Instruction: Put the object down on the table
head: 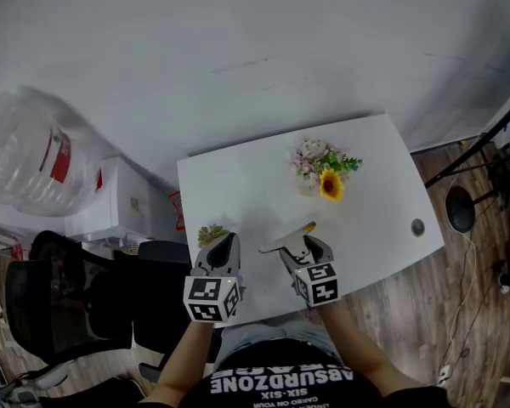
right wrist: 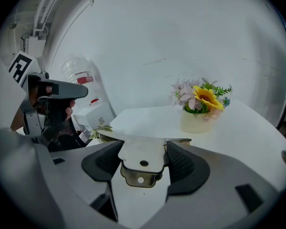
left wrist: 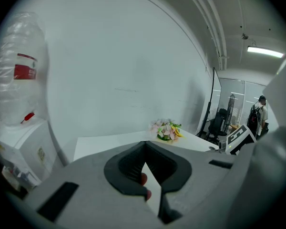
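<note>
Person stands at white rectangular table [head: 238, 185], two-jaw gripper in each hand. Right gripper [head: 299, 246] pinches flat silver metal utensil [right wrist: 142, 152] by its holed end, held crosswise over near part of table. Contact with tabletop unclear. Left gripper [head: 219, 243] has jaws pressed together at tips, nothing seen between them. Small yellow-green leafy sprig [head: 211, 233] just ahead at table's near edge. Pale pot of artificial flowers with yellow sunflower [head: 325, 175] farther back, well apart from both grippers. Large clear water bottle [head: 34, 155] left of table.
</note>
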The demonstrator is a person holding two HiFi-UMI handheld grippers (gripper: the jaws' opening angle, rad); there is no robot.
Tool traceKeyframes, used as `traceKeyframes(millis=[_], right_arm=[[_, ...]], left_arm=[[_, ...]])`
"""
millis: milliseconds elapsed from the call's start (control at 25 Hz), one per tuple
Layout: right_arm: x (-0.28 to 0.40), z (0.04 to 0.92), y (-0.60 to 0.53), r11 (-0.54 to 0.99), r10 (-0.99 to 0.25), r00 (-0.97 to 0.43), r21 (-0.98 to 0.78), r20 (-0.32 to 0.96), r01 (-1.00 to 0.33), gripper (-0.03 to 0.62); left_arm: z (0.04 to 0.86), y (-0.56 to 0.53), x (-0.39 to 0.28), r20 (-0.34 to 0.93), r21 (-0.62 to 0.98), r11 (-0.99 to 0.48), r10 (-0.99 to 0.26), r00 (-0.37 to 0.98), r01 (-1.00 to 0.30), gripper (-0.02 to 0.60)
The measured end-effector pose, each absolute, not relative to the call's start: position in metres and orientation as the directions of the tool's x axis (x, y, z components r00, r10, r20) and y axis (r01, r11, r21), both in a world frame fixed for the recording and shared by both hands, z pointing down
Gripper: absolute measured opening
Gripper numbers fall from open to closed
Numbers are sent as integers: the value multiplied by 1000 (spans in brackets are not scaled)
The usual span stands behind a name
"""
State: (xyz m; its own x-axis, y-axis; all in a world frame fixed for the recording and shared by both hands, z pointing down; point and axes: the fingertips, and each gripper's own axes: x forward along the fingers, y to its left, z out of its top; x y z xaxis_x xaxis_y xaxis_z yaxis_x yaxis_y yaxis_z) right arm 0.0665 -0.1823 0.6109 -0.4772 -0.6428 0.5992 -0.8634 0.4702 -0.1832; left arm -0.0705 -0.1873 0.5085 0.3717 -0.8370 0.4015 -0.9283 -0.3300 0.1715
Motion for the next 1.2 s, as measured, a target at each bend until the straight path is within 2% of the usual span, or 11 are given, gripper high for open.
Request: traceKeyframes(millis=[720,1200], right_arm=[[68,645,-181,474,-604,-461,-172,650,-864,288],[69,667,-183,498,-588,-423,-103,690,-861,288]], left_arm=[[511,-190,-69,413,167,-329,-833,369,-929,5],[514,-192,-72,419,158,-322,-834,358,-934,5]])
